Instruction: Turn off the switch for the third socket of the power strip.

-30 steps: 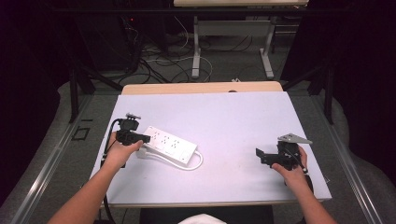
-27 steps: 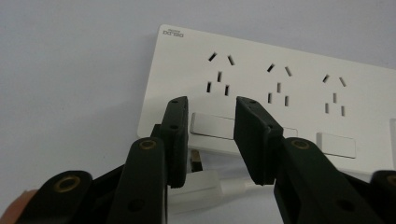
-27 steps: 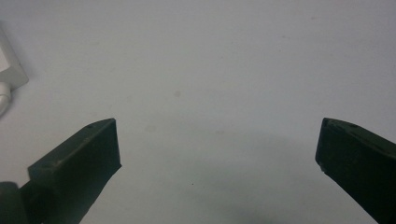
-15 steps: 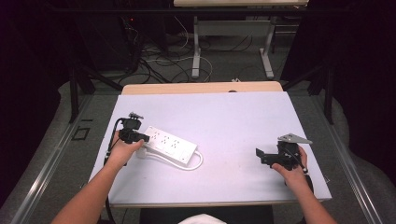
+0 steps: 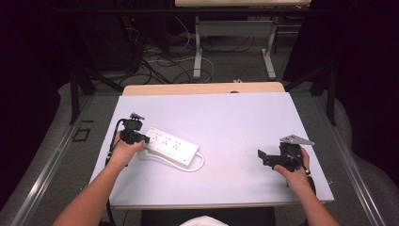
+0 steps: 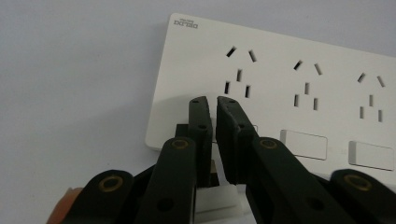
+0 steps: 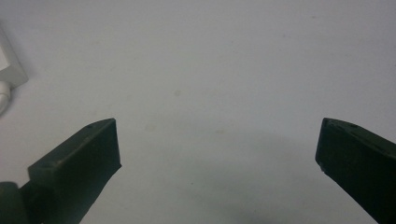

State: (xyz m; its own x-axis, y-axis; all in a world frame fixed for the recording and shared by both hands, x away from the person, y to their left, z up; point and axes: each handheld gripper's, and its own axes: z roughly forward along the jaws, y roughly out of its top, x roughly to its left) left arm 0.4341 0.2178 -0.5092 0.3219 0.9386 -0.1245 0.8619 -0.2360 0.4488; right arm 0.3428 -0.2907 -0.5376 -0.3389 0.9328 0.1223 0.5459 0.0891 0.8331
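A white power strip (image 5: pixel 171 147) lies flat on the left half of the table, its cord (image 5: pixel 200 165) looping at the right end. My left gripper (image 5: pixel 141 138) is at the strip's left end. In the left gripper view its jaws have just been closing and stand almost together over the strip (image 6: pixel 303 70), with only a thin slit and nothing between them (image 6: pixel 212 100). A row of rocker switches (image 6: pixel 303 143) runs beside the fingertips. My right gripper (image 5: pixel 261 155) rests near the right front edge, its jaws wide apart over bare table (image 7: pixel 217 135).
The pale table top (image 5: pixel 235 122) has a wooden strip along its far edge. Beyond it are desk legs and loose cables on the floor (image 5: pixel 188 61). A corner of the power strip (image 7: pixel 9 65) shows at the left of the right gripper view.
The left hand and forearm have shifted slightly at the strip's left end. The power strip and the right hand have not moved.
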